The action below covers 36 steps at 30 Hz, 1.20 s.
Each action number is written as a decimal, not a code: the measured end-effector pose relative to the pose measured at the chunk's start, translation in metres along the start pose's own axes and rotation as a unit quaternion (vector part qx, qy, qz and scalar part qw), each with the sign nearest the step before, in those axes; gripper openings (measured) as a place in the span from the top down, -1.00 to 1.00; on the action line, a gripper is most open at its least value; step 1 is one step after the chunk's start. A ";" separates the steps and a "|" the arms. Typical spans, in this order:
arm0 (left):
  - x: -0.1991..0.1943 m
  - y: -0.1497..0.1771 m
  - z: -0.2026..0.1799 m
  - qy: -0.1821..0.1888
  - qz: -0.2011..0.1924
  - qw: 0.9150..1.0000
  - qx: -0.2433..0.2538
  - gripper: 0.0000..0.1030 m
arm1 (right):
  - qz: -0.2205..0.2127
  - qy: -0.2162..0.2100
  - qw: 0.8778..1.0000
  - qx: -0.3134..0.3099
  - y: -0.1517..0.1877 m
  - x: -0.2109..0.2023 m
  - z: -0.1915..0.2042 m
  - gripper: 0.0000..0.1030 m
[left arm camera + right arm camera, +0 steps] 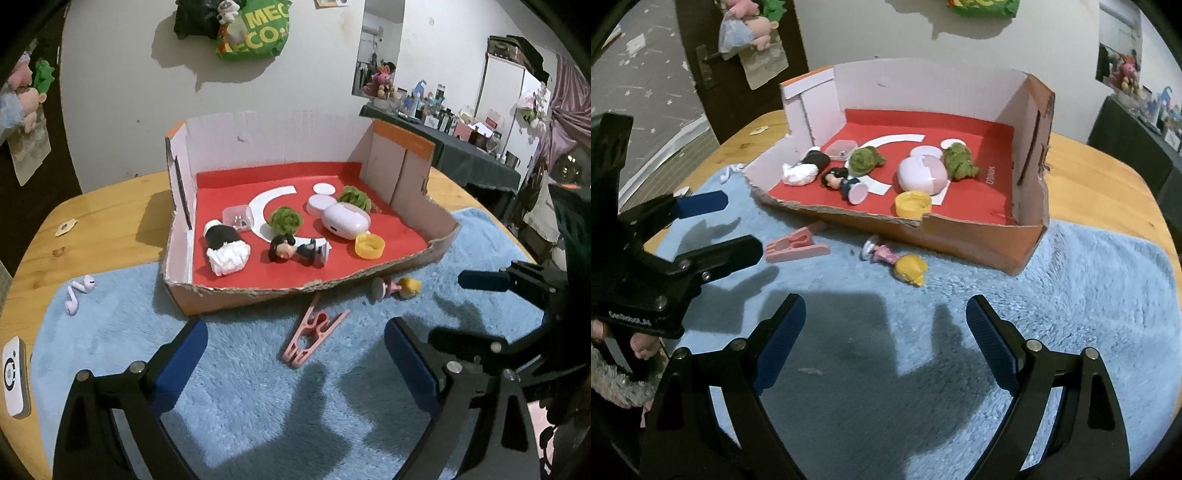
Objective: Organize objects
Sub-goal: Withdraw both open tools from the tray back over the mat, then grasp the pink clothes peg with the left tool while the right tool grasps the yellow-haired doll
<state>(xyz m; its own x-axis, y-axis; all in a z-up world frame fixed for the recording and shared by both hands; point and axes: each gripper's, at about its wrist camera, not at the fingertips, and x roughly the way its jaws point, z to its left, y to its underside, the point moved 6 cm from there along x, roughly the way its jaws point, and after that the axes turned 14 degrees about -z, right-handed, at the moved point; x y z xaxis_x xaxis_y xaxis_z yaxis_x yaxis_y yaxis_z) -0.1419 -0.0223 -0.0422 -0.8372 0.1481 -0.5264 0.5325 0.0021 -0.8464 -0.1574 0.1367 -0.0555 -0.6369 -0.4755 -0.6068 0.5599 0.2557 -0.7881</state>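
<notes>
A cardboard box (439, 225) (1030, 110) with a red floor stands on a blue fluffy mat (240, 387) (1071, 295). Inside lie a dark-haired figurine (291, 249) (846, 181), a black and white toy (225, 251), two green pompoms (286, 219), a pale pink case (345, 221) (923, 171) and a yellow cap (369, 246) (912, 204). On the mat in front lie a pink clothespin (314, 332) (796, 245) and a blonde doll (397, 288) (897, 262). My left gripper (295, 354) (738, 225) is open and empty just before the clothespin. My right gripper (886, 332) (424, 306) is open and empty before the doll.
Two lilac earbuds (79, 293) lie at the mat's left edge. A white device (14, 376) sits at the far left on the wooden table (103, 214). A cluttered dark shelf (461, 147) stands behind on the right, and a wall is behind the box.
</notes>
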 end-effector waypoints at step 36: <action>0.041 0.021 -0.007 0.015 0.052 0.997 0.048 -0.06 | 0.018 0.001 0.999 -0.036 -0.005 0.049 -0.003 0.25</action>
<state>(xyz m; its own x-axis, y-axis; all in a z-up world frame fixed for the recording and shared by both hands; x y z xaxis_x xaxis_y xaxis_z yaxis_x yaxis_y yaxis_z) -0.1637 -0.0090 -0.0812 -0.7734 0.1722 -0.6101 0.6007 -0.1083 -0.7921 -0.1932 0.1150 -0.0812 -0.6182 -0.4640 -0.6345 0.5430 0.3316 -0.7715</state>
